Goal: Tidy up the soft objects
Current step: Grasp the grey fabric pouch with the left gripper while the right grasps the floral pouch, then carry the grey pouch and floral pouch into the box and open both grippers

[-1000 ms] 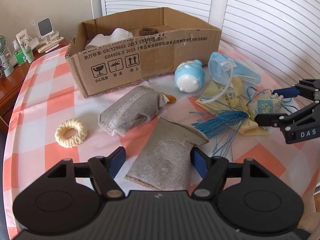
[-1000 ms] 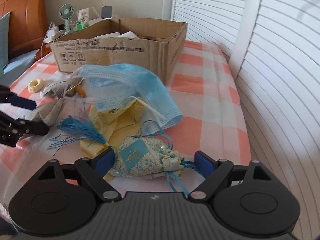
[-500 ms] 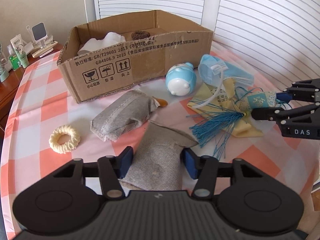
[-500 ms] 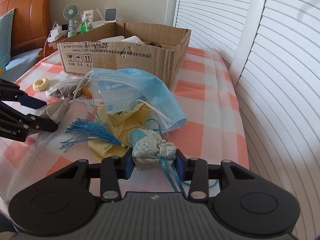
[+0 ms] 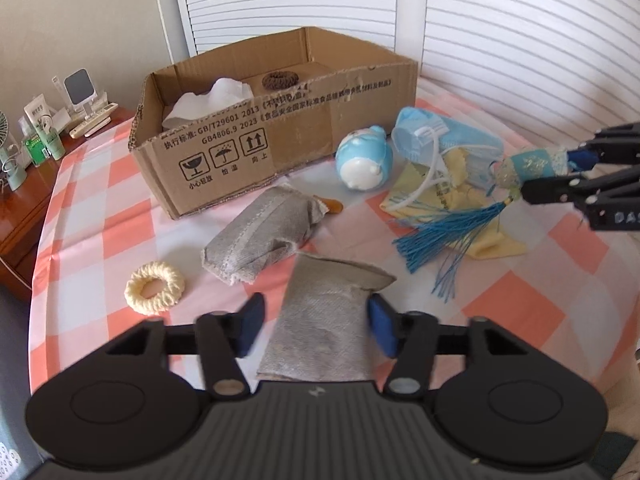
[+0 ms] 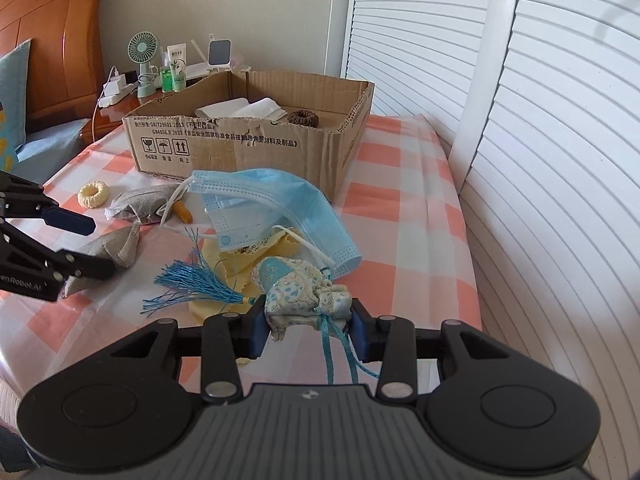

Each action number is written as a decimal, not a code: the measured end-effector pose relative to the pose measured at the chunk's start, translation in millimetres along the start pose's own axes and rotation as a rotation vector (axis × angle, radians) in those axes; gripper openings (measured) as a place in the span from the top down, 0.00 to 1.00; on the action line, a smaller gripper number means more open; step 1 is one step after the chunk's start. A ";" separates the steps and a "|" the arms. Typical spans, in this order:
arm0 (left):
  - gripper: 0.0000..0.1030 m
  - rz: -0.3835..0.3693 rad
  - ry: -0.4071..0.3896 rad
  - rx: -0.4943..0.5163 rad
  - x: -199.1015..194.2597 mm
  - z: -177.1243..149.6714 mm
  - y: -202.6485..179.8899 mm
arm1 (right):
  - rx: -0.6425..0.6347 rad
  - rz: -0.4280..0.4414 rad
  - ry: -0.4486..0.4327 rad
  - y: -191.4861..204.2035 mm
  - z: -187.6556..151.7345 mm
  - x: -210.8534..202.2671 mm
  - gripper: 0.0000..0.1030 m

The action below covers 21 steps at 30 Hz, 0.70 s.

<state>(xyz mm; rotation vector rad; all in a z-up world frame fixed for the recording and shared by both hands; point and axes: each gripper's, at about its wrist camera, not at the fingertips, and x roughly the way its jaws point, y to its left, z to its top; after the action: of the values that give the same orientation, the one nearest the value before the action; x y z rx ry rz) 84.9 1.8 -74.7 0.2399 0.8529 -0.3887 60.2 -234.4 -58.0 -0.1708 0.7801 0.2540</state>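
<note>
I am pinching the floral pouch [image 6: 304,300] between my right gripper [image 6: 308,330] fingers, its blue tassel [image 6: 196,280] trailing over the yellow cloth [image 6: 236,258]. My left gripper [image 5: 316,326] is opening, fingers clear of the grey sachet [image 5: 324,332] between them. The cardboard box [image 5: 288,136] is sitting behind on the checked tablecloth [image 5: 512,312].

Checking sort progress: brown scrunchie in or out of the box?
In. The brown scrunchie lies on the floor of the cardboard box, near its far corner, beside the white tissue.
</note>
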 end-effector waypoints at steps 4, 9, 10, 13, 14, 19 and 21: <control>0.34 0.004 0.029 -0.004 12.2 -3.1 6.1 | 0.002 -0.003 -0.001 1.0 -1.4 -1.7 0.56; 0.60 -0.059 0.032 -0.054 14.4 -2.1 15.0 | 0.008 -0.007 -0.001 1.1 -1.4 -1.9 0.56; 0.61 -0.065 0.029 -0.047 13.5 -2.2 13.9 | 0.008 -0.007 -0.004 1.3 -1.2 -2.5 0.56; 0.67 -0.078 0.024 -0.041 9.7 -1.1 11.5 | 0.005 -0.002 -0.013 1.9 -0.3 -4.6 0.56; 0.70 -0.077 0.023 -0.038 8.9 -0.9 11.1 | 0.002 -0.001 -0.014 2.3 0.1 -5.6 0.56; 0.72 -0.071 0.016 -0.028 -0.8 2.6 8.8 | -0.002 0.012 -0.036 1.3 4.3 -15.7 0.56; 0.72 -0.063 0.007 -0.017 -7.7 5.2 7.9 | 0.002 0.018 -0.046 -0.4 7.6 -20.9 0.56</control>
<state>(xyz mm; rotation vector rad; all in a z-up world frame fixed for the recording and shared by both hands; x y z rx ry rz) 87.2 8.9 -65.1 0.1991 0.8722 -0.4396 51.2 -236.4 -37.7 -0.1557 0.7361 0.2734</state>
